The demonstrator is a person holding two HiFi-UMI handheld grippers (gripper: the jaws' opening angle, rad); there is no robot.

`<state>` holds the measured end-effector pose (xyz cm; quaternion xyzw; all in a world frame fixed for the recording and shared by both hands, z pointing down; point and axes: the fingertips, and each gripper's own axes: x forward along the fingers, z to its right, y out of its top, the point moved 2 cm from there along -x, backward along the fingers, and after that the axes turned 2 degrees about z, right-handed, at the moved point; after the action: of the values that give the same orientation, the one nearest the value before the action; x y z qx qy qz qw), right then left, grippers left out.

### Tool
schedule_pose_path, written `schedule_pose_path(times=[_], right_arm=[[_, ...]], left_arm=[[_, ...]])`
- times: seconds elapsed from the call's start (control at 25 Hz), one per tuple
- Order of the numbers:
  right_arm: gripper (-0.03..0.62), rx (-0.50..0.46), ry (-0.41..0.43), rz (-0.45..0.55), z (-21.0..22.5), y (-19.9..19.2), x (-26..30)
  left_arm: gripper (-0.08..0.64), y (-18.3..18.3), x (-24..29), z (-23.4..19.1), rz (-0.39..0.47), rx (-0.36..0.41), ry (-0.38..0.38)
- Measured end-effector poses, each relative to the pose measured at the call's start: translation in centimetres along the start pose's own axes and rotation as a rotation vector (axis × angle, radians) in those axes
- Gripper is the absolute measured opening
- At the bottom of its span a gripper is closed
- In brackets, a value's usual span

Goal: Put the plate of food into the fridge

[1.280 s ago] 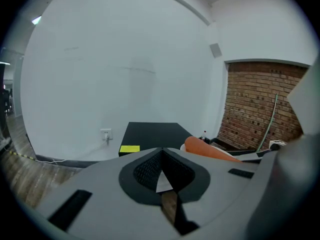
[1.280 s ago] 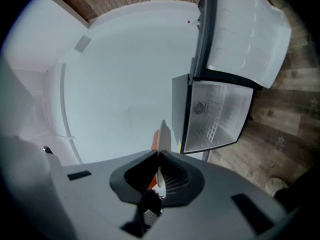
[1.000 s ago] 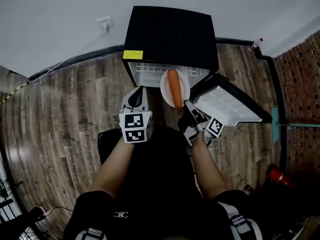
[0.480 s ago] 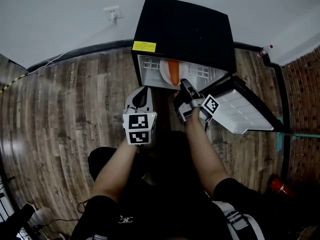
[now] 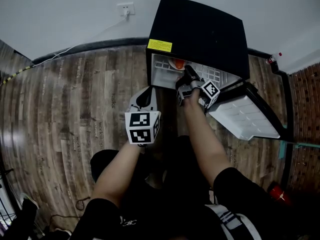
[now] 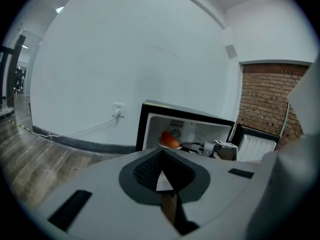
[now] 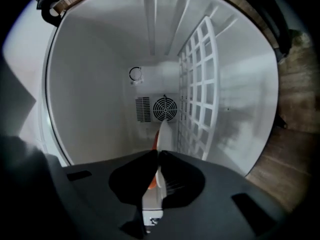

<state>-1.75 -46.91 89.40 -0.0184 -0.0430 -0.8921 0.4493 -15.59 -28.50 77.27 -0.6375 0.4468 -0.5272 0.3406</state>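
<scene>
The black mini fridge (image 5: pixel 200 31) stands open against the wall, its door (image 5: pixel 245 116) swung out to the right. My right gripper (image 5: pixel 186 73) reaches into the fridge's white inside and is shut on the rim of the white plate (image 5: pixel 175 64) that carries a carrot (image 5: pixel 178 62). In the right gripper view the plate (image 7: pixel 161 134) shows edge-on beside the wire shelf (image 7: pixel 200 84), with the carrot (image 7: pixel 152 183) on its left. The left gripper view shows the plate (image 6: pixel 169 145) inside the fridge (image 6: pixel 150 124). My left gripper (image 5: pixel 145 93) hangs in front of the fridge, shut and empty.
Wooden floor (image 5: pixel 75 104) surrounds the fridge. A wall socket (image 5: pixel 125 8) with a cable sits to the fridge's left. A small bottle (image 5: pixel 274 59) stands by the wall on the right, beside brick wall (image 5: pixel 305 109). A fan grille (image 7: pixel 165 109) sits on the fridge's back wall.
My right gripper has carried the plate forward from in front of the fridge opening to inside it. The left gripper has kept its place in front of the fridge.
</scene>
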Motion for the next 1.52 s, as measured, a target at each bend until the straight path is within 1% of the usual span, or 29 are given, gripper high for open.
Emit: schedule_pose_path(times=[0.12,0.24,0.32,0.36,0.48,0.6,0.68,0.84,0.88,0.92,1.0,1.04,1.08,1.16,1.24,1.32,1.4,1.52], right_arm=[[0.034,-0.024,-0.029,0.001,0.0,-0.3,1.5],[0.035,-0.048,-0.061,0.009,0.5,-0.5,2.6],[0.035,-0.091,-0.101,0.020,1.0,-0.5,2.9],[0.035,-0.128,-0.126,0.022,1.2,-0.6,3.0],[0.033,-0.291,-0.225,0.008,1.9,-0.9,2.9],[0.031,-0.519,-0.343,-0.012,2.4,-0.8,2.7],[0.046,-0.660,-0.398,-0.022,2.4,-0.7,2.7],[0.067,-0.929,-0.523,0.015,2.2,0.4,2.2],[0.078,-0.988,-0.547,0.026,2.0,0.8,2.1],[0.088,-1.026,-0.562,0.034,1.8,1.0,2.0],[0.082,-1.044,-0.572,0.045,1.5,1.5,1.5],[0.043,-1.043,-0.572,0.047,1.5,1.7,1.1],[0.020,-1.049,-0.569,0.045,1.4,1.8,0.6],[0.014,-1.090,-0.559,0.025,1.2,1.7,-0.7],[0.014,-1.159,-0.543,-0.007,1.0,1.4,-2.4],[0.014,-1.243,-0.510,-0.040,0.6,0.6,-4.4],[0.013,-1.338,-0.459,-0.062,-0.5,-0.4,-6.5],[0.012,-1.466,-0.366,-0.064,-3.1,-1.9,-9.4]], left_arm=[[-0.005,-0.5,0.1,0.1,-0.017,-0.014,-0.009],[-0.005,-0.4,0.1,0.3,-0.011,-0.008,-0.016],[-0.005,-0.4,0.1,0.4,-0.006,-0.003,-0.021],[-0.005,-0.4,0.2,0.4,-0.007,-0.002,-0.024],[-0.005,-0.3,0.3,0.5,-0.011,-0.005,-0.037],[-0.005,-0.1,0.4,0.7,-0.008,-0.011,-0.044],[-0.005,0.0,0.5,0.8,-0.006,-0.009,-0.047],[-0.005,0.0,0.6,1.1,-0.008,-0.007,-0.053],[-0.005,0.0,0.6,1.1,-0.008,-0.008,-0.054],[-0.005,0.0,0.7,1.1,-0.009,-0.007,-0.055],[-0.005,-0.1,0.8,0.9,-0.013,-0.006,-0.051],[-0.005,-0.1,0.9,0.8,-0.014,-0.006,-0.048],[-0.005,-0.2,1.0,0.7,-0.013,-0.002,-0.043],[-0.005,0.0,1.4,0.6,-0.004,0.020,-0.036],[-0.005,0.4,1.8,0.4,0.016,0.063,-0.024],[-0.005,0.9,2.2,0.0,0.035,0.100,-0.011],[-0.005,1.0,2.5,-0.3,0.033,0.101,-0.011],[-0.005,0.6,3.1,0.2,0.008,0.096,-0.044]])
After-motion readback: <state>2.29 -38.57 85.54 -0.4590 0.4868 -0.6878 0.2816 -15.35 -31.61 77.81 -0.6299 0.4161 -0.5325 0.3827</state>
